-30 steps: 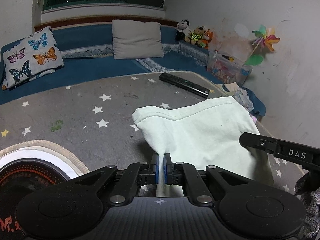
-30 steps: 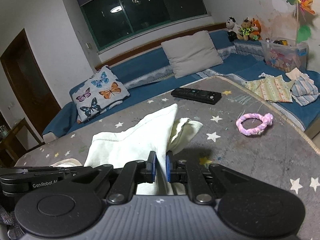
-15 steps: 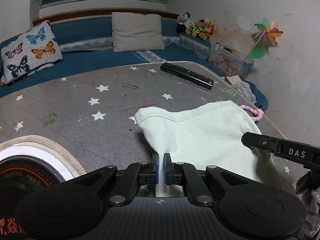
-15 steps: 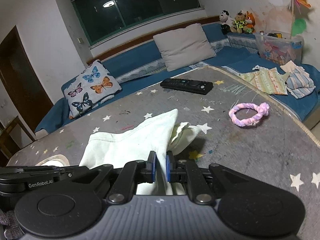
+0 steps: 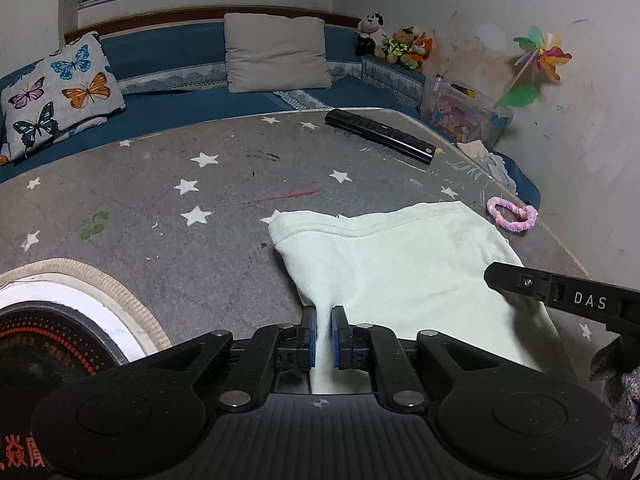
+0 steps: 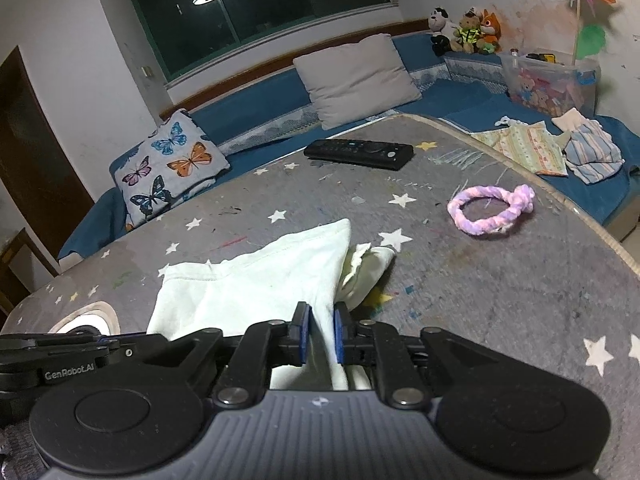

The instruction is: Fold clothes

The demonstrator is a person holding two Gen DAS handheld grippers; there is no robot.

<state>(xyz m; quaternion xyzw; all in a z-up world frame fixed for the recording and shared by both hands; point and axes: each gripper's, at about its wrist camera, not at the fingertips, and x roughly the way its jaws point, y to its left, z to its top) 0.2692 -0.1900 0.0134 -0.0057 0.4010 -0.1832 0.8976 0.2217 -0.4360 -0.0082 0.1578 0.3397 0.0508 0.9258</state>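
Observation:
A pale green garment (image 5: 400, 264) lies on the grey star-patterned table, its hemmed edge away from me. My left gripper (image 5: 324, 334) is shut on the garment's near left edge. In the right wrist view the same garment (image 6: 256, 284) spreads left of centre, with a folded part poking out to its right. My right gripper (image 6: 319, 336) is shut on its near right edge. The right gripper's body shows at the right of the left wrist view, and the left gripper's body at the lower left of the right wrist view.
A black remote (image 6: 358, 153) lies at the table's far side and a pink braided ring (image 6: 490, 210) at its right. A round woven mat (image 5: 76, 312) is at the left. Small clothes (image 6: 560, 150) lie on the blue bench, with cushions, a toy box and plush toys behind.
Both grippers have lowered, bringing the garment down flatter onto the table. The pink ring has come into the left wrist view.

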